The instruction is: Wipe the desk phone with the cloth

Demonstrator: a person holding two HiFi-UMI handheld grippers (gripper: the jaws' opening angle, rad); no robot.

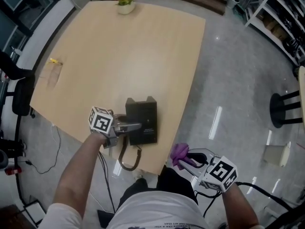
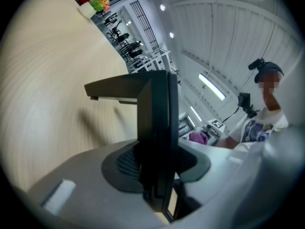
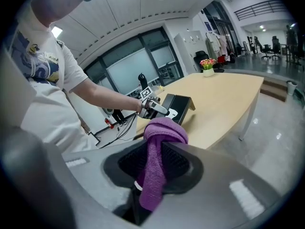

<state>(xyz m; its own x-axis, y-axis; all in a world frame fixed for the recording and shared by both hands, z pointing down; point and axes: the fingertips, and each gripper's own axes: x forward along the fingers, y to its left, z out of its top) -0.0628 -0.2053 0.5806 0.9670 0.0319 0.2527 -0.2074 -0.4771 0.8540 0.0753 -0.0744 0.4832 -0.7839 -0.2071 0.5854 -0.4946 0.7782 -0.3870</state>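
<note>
A: Where is the phone (image 1: 143,119) at this moment?

B: It is on the near edge of the bench (image 1: 119,56), close to the person. Its cord (image 1: 127,160) hangs over that edge toward the floor (image 1: 228,80).

A: And the left gripper (image 1: 138,126)?

B: Its fingers (image 1: 129,127) are closed on the phone at its left side. In the left gripper view the black body stands directly between them, and they press it from both sides. I cannot tell whether the phone rests fully on the bench or is a little lifted.

A: So who has the cloth (image 1: 180,152)?

B: The right gripper (image 1: 187,157). Its fingers (image 1: 200,151) are closed on the purple cloth, which is bunched up and sticks out in front of them.

A: Does the cloth touch the phone?

B: No. The cloth is beside the bench edge, over the floor and near the person's body, apart from the phone.

A: Then how far is the task?

B: I judge it is in the early part. Both things are in hand: the phone is steadied and the cloth is ready. But no wiping contact is visible. What is left is to bring the cloth over the bench to the phone and rub its surfaces.
</note>
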